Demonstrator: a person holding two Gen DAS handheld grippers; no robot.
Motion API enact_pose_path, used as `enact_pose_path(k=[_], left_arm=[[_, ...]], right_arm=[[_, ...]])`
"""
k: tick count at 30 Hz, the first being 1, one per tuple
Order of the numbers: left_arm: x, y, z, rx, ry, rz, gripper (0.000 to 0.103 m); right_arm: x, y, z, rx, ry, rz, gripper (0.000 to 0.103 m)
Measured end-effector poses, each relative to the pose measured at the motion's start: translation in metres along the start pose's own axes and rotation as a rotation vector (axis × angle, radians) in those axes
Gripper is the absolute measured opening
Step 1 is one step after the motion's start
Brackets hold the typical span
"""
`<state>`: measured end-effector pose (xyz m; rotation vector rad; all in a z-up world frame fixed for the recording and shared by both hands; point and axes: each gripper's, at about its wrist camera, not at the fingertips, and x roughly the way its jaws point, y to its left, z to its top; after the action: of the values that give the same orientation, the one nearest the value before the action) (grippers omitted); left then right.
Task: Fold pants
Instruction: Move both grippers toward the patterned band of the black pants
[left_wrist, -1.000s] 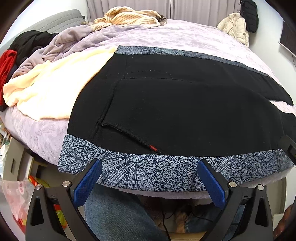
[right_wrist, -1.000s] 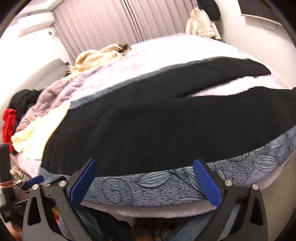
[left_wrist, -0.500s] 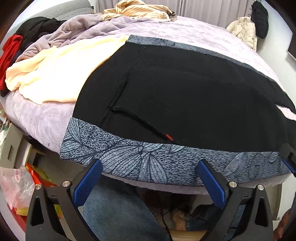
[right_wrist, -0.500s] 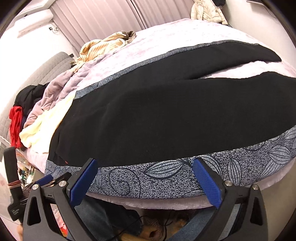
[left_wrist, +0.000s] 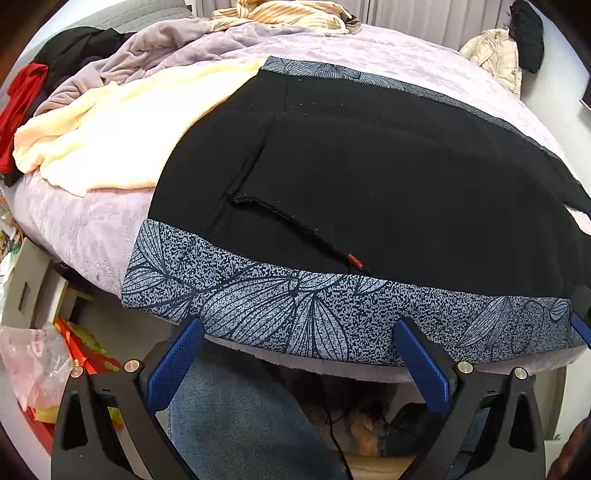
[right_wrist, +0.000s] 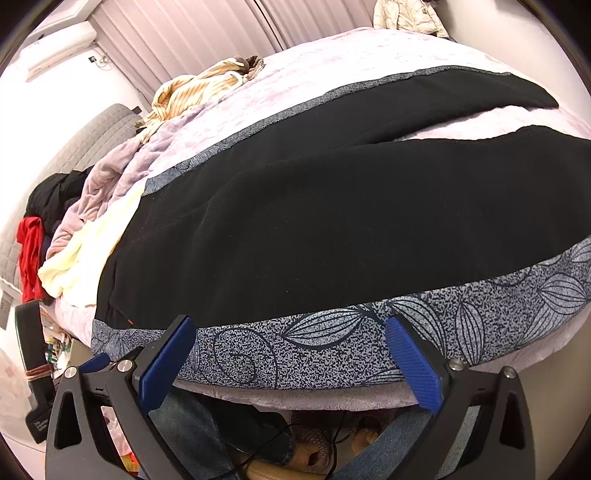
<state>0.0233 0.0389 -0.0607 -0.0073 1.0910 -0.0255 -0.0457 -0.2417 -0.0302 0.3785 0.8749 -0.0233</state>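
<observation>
Black pants with blue-grey leaf-print side bands lie spread flat on the lilac bed, waist to the left, both legs running right and splayed apart. The near print band hangs along the bed's front edge. My left gripper hovers open just in front of that band near the waist, nothing between its blue pads. My right gripper stands open before the same band further along the leg, also holding nothing. A small red tag marks the pocket.
A cream garment, a lilac blanket, red and black clothes and a striped garment crowd the bed's left and back. A person's jeans-clad legs stand below the bed edge. Bags sit on the floor at left.
Both grippers have risen and come closer to the bed's front edge, so the pants' near print band now fills more of each view. Both stayed open.
</observation>
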Motion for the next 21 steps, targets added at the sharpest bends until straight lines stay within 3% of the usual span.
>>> enact_pose_path(k=[21], left_arm=[[0.0009,0.007,-0.0065,-0.031,0.029,-0.005,0.103]], right_arm=[[0.0009,-0.003,-0.0033,0.024,0.005,0.011,0.103]])
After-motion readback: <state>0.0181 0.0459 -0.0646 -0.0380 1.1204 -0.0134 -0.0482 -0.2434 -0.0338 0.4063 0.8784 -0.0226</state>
